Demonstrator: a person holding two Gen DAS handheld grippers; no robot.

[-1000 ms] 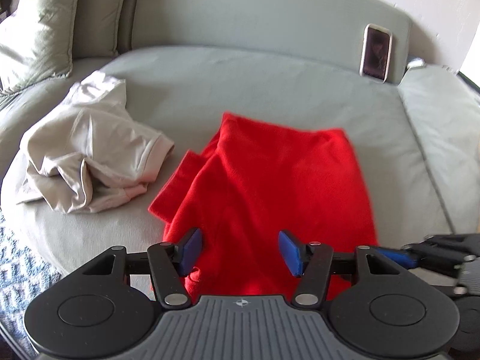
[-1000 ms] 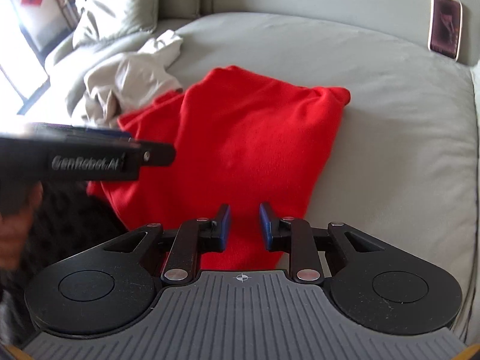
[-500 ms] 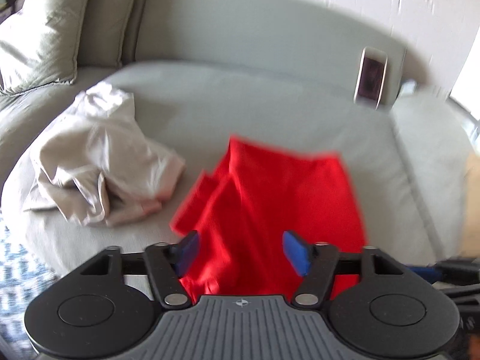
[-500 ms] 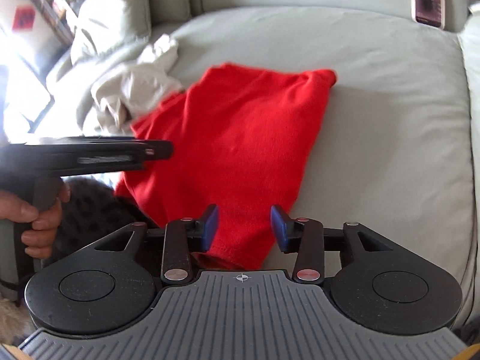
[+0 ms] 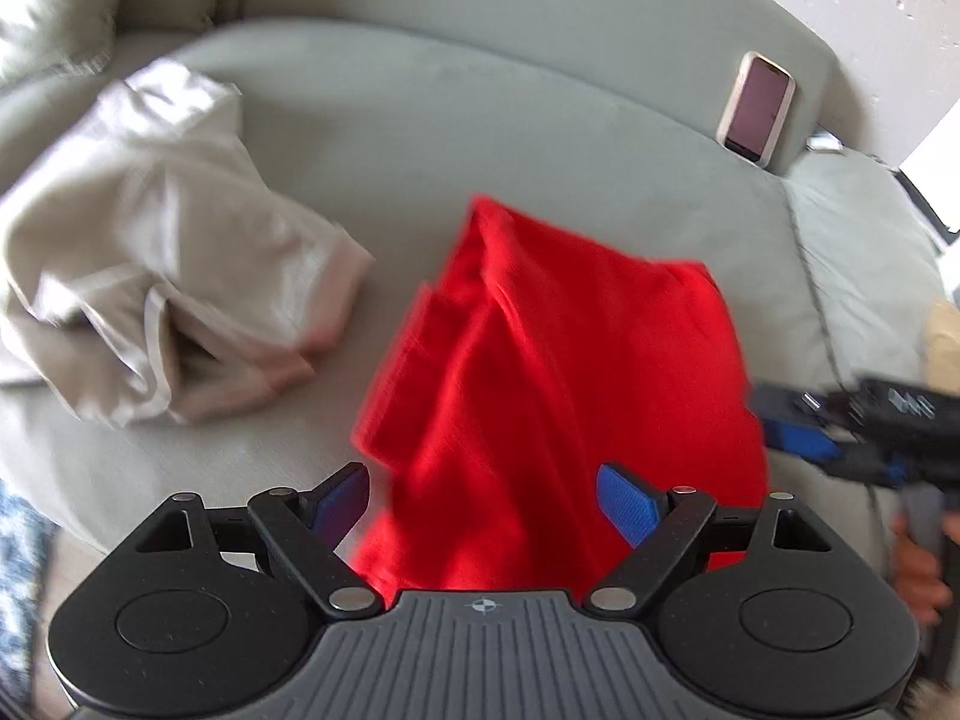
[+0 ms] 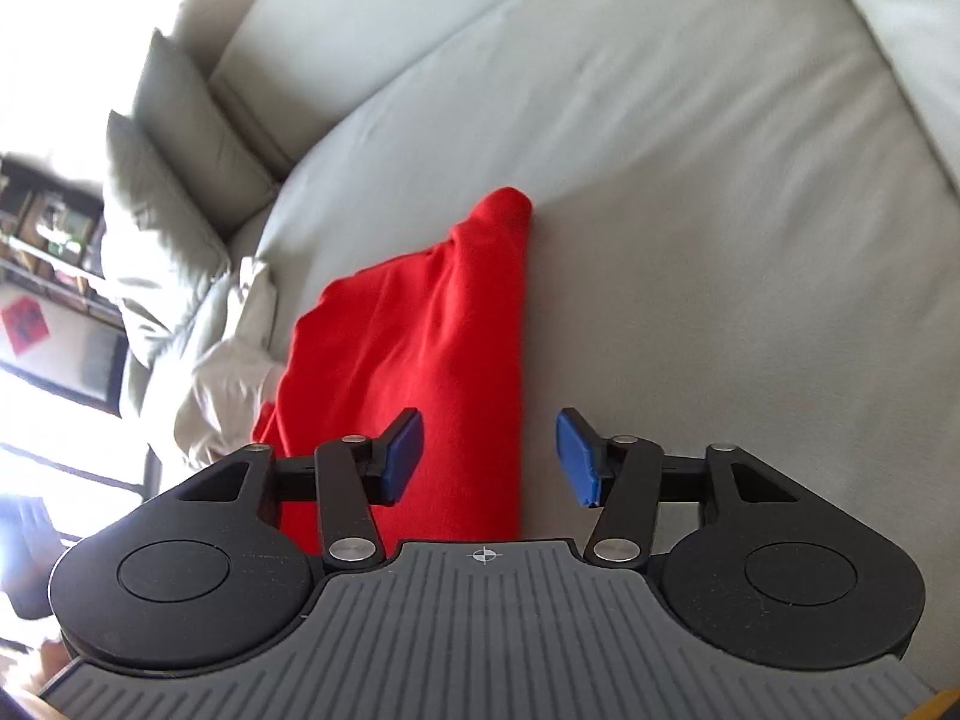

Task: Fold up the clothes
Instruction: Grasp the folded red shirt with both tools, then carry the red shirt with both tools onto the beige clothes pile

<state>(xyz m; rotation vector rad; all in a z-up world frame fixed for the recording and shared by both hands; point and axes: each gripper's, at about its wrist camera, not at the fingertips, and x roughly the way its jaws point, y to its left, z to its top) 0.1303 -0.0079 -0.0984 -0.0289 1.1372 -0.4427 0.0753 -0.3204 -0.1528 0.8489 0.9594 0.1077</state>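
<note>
Grey sofa seat point(image 5: 540, 138). Left gripper point(image 5: 483, 501) jaws wide and opening, nothing gripped, over red garment's point(image 5: 558, 372) near edge. Right gripper point(image 6: 489, 450) jaws half-open, opening, empty, straddling its right edge. Beige garment point(image 5: 156, 276) crumpled left; phone point(image 5: 757, 108) against backrest.

Black claw point(image 5: 483, 504) bodies, blue ribbed pads point(image 5: 627, 501); silver pivot screws; grey ridged housings

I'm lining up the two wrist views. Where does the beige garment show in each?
Left wrist: beige garment fills the left side, crumpled on the sofa, left of the red garment.
Right wrist: a pale strip at mid-left, beyond the red garment.
Shared landmark: the red garment.
</note>
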